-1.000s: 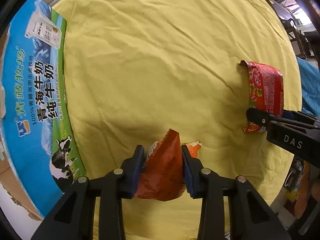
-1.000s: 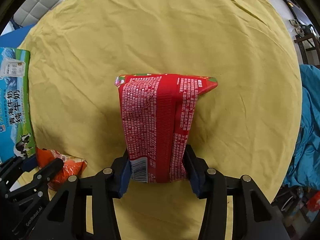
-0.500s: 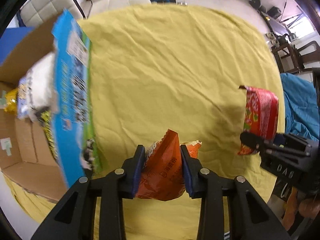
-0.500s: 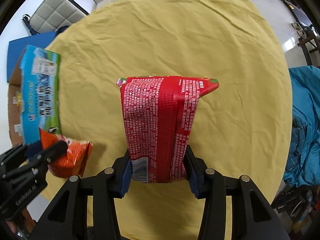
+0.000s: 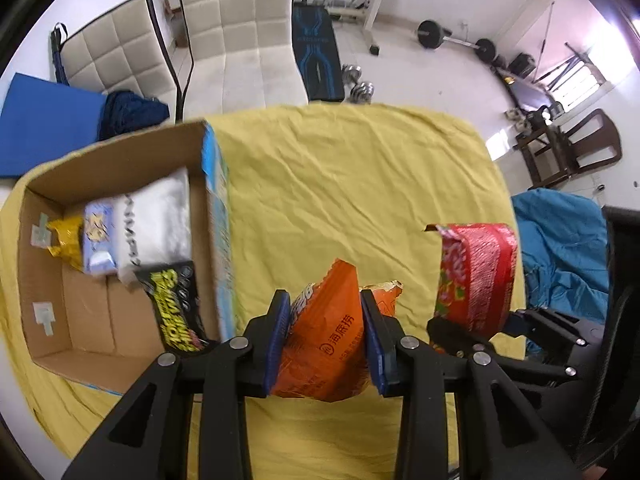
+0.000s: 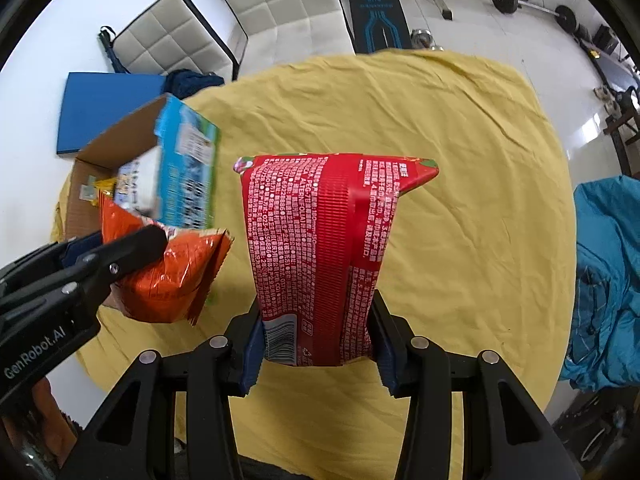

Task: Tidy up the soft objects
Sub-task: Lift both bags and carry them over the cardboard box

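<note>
While each hand-held gripper pinches a snack bag, the cardboard box holds several packets.

We see a bright, daylit room, with light pouring from a window at upper right that bleaches the floor. Fisheye bending curves both views, with black corners. The cardboard box smears with motion blur, and soft shadows lie on the yellow cloth.
</note>
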### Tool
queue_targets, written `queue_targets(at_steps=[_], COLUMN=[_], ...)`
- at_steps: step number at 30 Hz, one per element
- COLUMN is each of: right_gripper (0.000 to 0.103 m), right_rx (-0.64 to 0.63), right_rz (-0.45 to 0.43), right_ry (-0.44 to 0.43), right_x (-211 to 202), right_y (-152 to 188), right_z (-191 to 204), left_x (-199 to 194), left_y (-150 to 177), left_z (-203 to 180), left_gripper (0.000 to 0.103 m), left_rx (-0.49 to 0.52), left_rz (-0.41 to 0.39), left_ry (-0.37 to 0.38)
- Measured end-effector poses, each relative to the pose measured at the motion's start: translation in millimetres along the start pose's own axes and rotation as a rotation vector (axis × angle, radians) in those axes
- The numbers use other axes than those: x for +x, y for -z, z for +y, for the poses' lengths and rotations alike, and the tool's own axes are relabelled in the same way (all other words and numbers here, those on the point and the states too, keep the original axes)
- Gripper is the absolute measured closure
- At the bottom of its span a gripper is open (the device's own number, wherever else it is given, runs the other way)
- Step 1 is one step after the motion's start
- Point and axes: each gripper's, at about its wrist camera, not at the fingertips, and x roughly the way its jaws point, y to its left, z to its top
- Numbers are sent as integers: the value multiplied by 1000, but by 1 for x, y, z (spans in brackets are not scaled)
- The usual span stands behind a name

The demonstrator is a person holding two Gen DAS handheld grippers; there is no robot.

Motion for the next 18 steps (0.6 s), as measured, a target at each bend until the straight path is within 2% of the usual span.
queue_targets(at_steps=[8, 14, 18], right_gripper=[55, 55, 55], right_rx=[11, -12, -50], right_rz=[-68, -89, -77], right_ry=[-18, -74, -102], right_x=[-23, -25, -13], right_y=[-4, -8, -11], right_z=[75, 144, 187], left_x=[-56, -91, -104], left_y=[-5, 0, 5], left_z=[47, 109, 160], left_gripper=[71, 71, 71], left_rx=[27, 0, -61], left_rz=[-75, -111, -137], left_ry=[31, 14, -26])
